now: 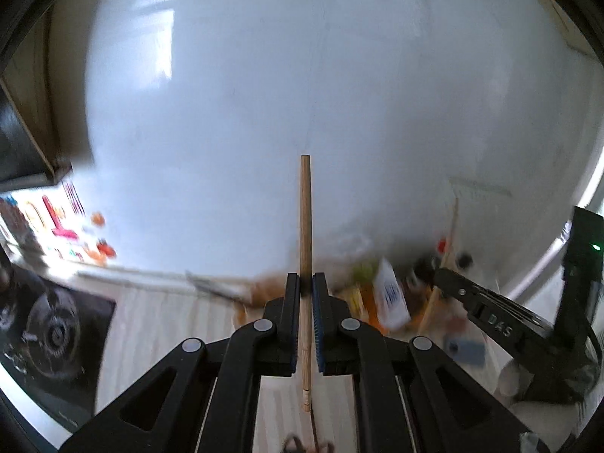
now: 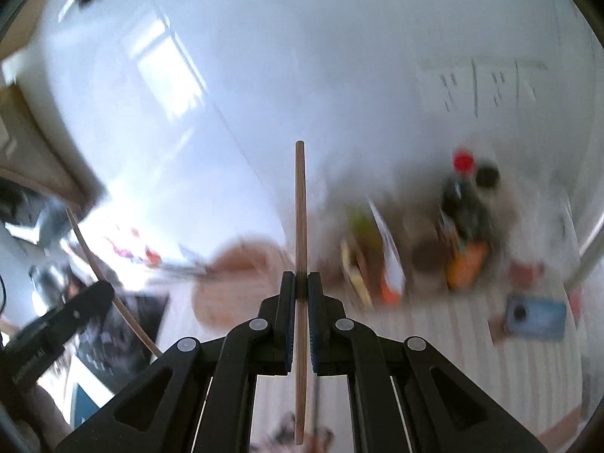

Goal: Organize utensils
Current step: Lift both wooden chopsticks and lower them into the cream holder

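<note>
My left gripper (image 1: 306, 283) is shut on a light wooden chopstick (image 1: 305, 219) that stands upright between the pads, its tip pointing up toward the white wall. My right gripper (image 2: 301, 281) is shut on a second, slimmer wooden chopstick (image 2: 300, 207), also upright. Both are held high above the counter. The right gripper (image 1: 445, 277) shows at the right of the left wrist view. The left gripper (image 2: 102, 290) with its chopstick (image 2: 98, 264) shows at the left of the right wrist view.
A round wooden board (image 2: 234, 283) lies on the pale striped counter. Blurred bottles and packets (image 2: 464, 226) crowd the back right, and a blue phone-like thing (image 2: 536, 319) lies on the right. A black stovetop (image 1: 56, 332) is at the left, with colourful magnets (image 1: 56, 222) behind it.
</note>
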